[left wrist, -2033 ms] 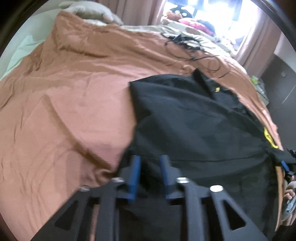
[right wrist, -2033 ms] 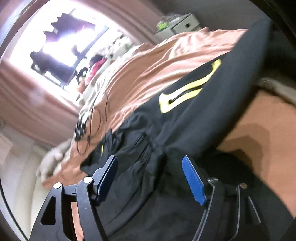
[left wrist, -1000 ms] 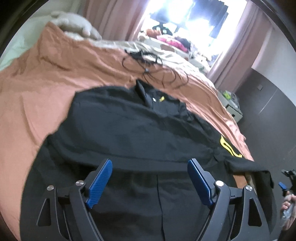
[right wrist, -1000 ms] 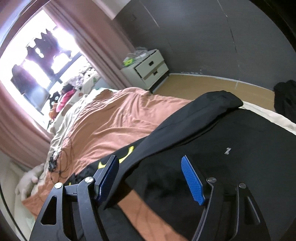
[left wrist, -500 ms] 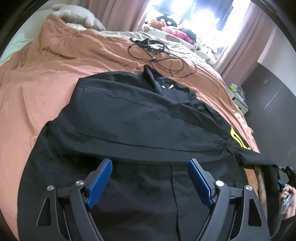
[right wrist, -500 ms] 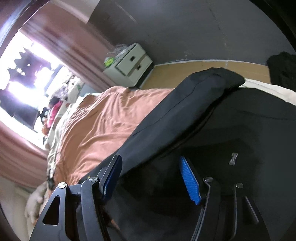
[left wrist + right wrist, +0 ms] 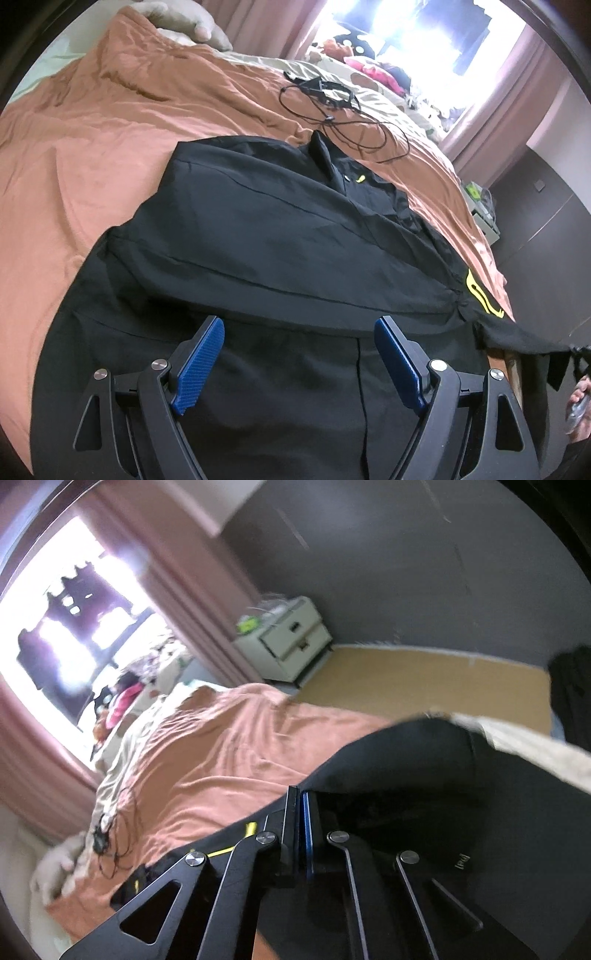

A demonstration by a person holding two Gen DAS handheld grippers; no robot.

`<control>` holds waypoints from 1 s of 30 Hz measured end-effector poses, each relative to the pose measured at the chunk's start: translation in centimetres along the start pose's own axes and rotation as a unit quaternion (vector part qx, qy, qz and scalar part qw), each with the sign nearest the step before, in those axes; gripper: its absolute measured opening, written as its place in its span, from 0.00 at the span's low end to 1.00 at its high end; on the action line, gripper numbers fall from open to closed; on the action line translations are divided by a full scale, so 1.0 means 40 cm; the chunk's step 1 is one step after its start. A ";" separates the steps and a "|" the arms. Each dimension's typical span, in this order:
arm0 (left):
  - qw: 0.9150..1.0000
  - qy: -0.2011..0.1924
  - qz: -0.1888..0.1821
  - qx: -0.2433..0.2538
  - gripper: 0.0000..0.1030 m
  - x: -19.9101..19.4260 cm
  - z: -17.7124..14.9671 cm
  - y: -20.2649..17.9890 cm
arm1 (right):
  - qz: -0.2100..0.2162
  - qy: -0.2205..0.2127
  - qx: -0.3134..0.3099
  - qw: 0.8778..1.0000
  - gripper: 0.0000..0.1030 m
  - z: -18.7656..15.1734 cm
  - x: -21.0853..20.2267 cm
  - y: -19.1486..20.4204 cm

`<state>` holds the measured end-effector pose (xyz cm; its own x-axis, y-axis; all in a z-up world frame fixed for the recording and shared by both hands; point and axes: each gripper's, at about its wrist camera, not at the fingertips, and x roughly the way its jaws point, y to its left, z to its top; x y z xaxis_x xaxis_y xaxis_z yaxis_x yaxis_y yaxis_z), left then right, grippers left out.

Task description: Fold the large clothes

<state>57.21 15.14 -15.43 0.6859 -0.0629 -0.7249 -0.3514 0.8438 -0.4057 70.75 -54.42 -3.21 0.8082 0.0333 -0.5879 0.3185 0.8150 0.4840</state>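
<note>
The left gripper (image 7: 299, 360) is angling down, jaws wide, over the black jacket (image 7: 258, 236), while the right gripper (image 7: 300, 827), just closing, is pinching its sleeve (image 7: 388, 768).

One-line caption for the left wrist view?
Open left gripper hovers over a black jacket spread on a rust-orange bedsheet.

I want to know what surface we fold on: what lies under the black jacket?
Under the black jacket lies a rust-orange bedsheet, showing around it. The part beneath the jacket is covered.
</note>
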 end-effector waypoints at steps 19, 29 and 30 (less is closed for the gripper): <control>0.997 -0.043 -0.011 -0.065 0.82 -0.111 0.084 0.164 | 0.178 0.002 -0.202 0.963 0.03 -0.124 -0.177 0.695; 0.993 -0.047 -0.021 -0.107 0.82 -0.154 0.105 0.256 | 0.220 0.059 -0.285 0.931 0.03 -0.365 -0.128 0.932; 0.992 -0.050 -0.021 -0.118 0.82 -0.161 0.106 0.272 | 0.223 0.067 -0.290 0.928 0.03 -0.394 -0.115 0.944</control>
<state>51.67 26.97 -12.80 0.7586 -0.0317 -0.6507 -0.4526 0.6928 -0.5614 71.25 -14.69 7.55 0.7141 0.4827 -0.5070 -0.3846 0.8757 0.2920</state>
